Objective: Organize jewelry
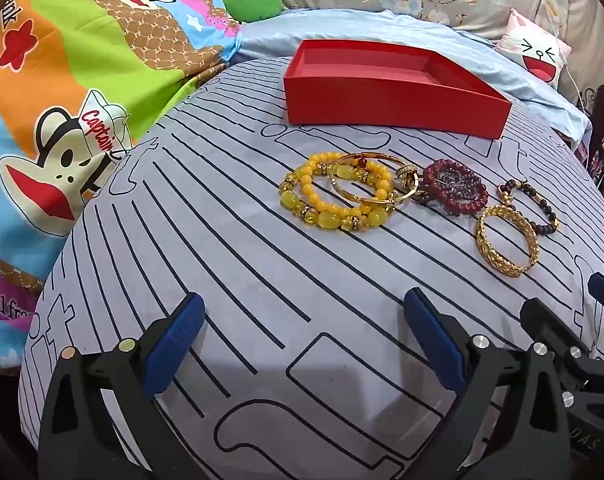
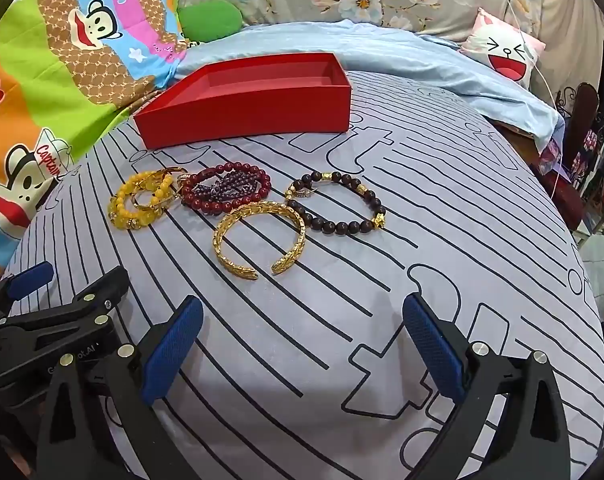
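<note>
An empty red box point(image 1: 394, 100) point(image 2: 245, 116) sits at the far side of the striped grey sheet. In front of it lie yellow bead bracelets point(image 1: 334, 200) point(image 2: 139, 200) with a thin gold bangle point(image 1: 372, 196) on them, a dark red bead bracelet point(image 1: 456, 190) point(image 2: 225, 192), an open gold cuff point(image 1: 506, 240) point(image 2: 261, 236) and a dark bead bracelet point(image 1: 538, 208) point(image 2: 338, 204). My left gripper point(image 1: 304, 340) is open and empty, well short of the jewelry. My right gripper point(image 2: 302, 344) is open and empty, below the gold cuff.
A bright cartoon quilt point(image 1: 61, 100) is piled on the left. A light blue sheet point(image 2: 422, 56) and a white cat-face pillow point(image 2: 506, 56) lie behind the box. The bed edge drops off on the right point(image 2: 582, 216). Each gripper shows at the edge of the other's view.
</note>
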### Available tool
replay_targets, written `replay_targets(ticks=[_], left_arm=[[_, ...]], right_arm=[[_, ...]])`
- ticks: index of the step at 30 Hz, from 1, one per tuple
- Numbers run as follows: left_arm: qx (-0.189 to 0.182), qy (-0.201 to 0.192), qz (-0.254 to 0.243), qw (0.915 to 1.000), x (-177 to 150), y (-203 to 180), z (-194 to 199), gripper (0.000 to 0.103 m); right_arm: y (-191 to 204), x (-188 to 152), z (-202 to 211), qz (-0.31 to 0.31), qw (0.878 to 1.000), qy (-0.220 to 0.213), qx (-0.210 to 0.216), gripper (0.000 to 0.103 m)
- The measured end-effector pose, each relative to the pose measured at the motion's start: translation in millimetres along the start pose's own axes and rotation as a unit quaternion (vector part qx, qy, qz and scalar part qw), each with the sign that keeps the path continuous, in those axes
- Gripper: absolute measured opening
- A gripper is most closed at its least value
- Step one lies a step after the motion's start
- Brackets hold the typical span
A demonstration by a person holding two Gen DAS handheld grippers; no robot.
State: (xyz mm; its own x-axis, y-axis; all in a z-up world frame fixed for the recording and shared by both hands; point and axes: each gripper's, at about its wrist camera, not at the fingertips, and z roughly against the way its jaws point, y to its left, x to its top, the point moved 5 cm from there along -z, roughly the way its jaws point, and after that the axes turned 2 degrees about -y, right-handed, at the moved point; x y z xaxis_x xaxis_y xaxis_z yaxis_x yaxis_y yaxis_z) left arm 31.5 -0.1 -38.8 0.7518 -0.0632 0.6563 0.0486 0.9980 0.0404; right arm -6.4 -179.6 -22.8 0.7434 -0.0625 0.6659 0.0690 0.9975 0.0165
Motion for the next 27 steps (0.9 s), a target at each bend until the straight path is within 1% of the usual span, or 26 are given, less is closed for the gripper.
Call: replay_targets(ticks=[27], left_arm=[[-0.001, -0.003, 0.000, 1.0000, 1.8, -0.1, 4.9, 0.095]], right_arm=[[-2.2, 1.4, 0.0, -0.001, 1.000, -0.003, -0.001, 0.096]])
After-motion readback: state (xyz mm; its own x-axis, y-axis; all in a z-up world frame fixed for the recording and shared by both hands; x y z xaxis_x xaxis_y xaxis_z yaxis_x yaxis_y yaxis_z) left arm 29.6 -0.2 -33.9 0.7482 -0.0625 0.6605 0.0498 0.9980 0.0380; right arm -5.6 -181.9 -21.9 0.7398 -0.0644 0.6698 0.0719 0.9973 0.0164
